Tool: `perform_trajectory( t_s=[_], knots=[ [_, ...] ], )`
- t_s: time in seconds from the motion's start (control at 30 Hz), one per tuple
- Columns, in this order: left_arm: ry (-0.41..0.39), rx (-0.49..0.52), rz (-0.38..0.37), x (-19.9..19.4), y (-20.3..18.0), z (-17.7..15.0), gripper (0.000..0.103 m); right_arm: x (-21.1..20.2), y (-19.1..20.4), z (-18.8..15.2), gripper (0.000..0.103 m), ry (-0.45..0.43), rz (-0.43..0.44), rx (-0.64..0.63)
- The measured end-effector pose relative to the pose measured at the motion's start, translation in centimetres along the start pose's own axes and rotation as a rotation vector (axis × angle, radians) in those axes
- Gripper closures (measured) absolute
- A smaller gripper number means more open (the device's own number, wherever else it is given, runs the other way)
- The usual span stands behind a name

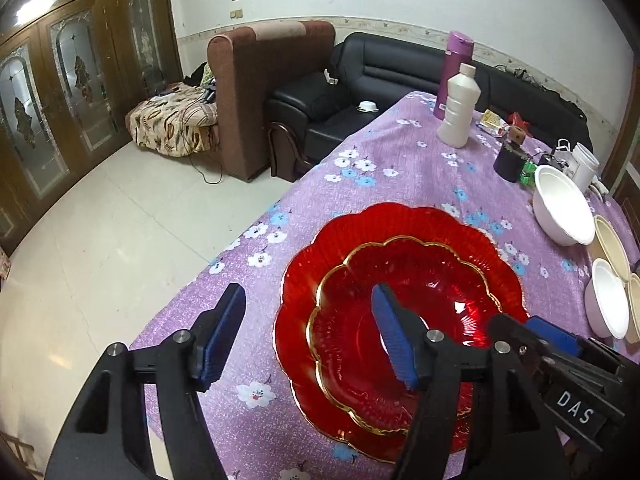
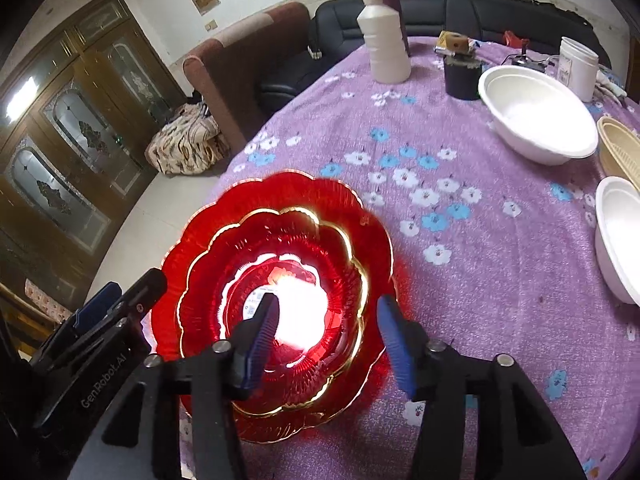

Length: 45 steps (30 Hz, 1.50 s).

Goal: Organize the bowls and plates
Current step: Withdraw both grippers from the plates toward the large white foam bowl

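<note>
Nearest the camera edge of the table [image 1: 400,152], w/ its purple flowered cloth, the red plates are already nested: a smaller gold-rimmed red plate [image 1: 404,280] sits inside the big red scalloped plate [image 1: 400,220], close to the table's left edge. So the plate part looks done, in my judgement. Left gripper [image 1: 308,336] is released, jaws apart w/ nothing pressed btwn the pads; one finger over bare cloth, the other over the plates. Right gripper [image 2: 326,340] is likewise released, one finger above the stack's centre, the other past its rim; no grasp on anything. Further back along the right edge the bowls are not yet gathered: a small white bowl [image 1: 606,300] just beside a cream bowl [image 1: 610,240], then a large white bowl [image 1: 562,208] tipped on its side, apart from them. That stacking is prob. what's left. Toward the far end stand a white bottle [image 1: 458,108], a purple flask [image 1: 454,72], a dark cup [image 1: 510,162] and a white jar [image 1: 584,166]. Views differ: the right wrist view looks straight down into the stack and, through heavy glare, seems to show a third, smaller red dish [image 2: 288,304] in the middle, tho I can't be sure; left wrist view doesn't make that out, but it shows more of the cream bowls at the right edge.
</note>
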<state>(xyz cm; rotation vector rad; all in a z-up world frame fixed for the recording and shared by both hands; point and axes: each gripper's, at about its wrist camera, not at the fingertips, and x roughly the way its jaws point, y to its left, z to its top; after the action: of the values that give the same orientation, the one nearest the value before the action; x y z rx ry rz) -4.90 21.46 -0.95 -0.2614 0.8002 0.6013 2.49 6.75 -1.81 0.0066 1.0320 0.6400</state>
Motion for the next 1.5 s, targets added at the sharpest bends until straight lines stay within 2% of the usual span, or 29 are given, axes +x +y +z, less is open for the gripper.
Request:
perform_trajectory(
  t_s=[0.1, 0.3, 0.73, 0.93, 1.13, 1.3, 1.43, 1.5],
  knots=[
    [-0.003, 0.003, -0.003, -0.2, -0.3, 0.0, 0.038, -0.8, -0.2, 0.0, 0.037, -0.021, -0.002, 0.008],
    [-0.020, 0.020, -0.010, -1.2, -1.2, 0.1, 0.038, -2.0, -1.1, 0.0, 0.030, -0.047, 0.009, 0.033],
    [-0.046, 0.096, -0.039, -3.0, -5.3, -0.2, 0.038, -5.1, -5.8, -0.9, 0.029, -0.105, 0.021, 0.125],
    [-0.028, 0.132, -0.149, -3.8, -9.2, 0.0, 0.038, -8.3, -10.7, -2.6, 0.029, -0.138, -0.001, 0.198],
    [0.032, 0.213, -0.306, -3.9, -16.6, 0.1, 0.037, -12.1, -17.7, -4.2, 0.029, -0.194, -0.039, 0.339],
    [0.143, 0.243, -0.434, -2.6, -22.3, -0.1, 0.038, -13.9, -23.8, -4.4, 0.029, -0.233, -0.044, 0.477],
    [0.214, 0.256, -0.460, -0.8, -26.4, -0.4, 0.038, -13.6, -27.3, -3.7, 0.030, -0.226, -0.035, 0.545],
    [0.235, 0.249, -0.453, 0.3, -27.9, -0.6, 0.038, -13.0, -28.7, -3.3, 0.040, -0.215, -0.033, 0.571]
  ],
)
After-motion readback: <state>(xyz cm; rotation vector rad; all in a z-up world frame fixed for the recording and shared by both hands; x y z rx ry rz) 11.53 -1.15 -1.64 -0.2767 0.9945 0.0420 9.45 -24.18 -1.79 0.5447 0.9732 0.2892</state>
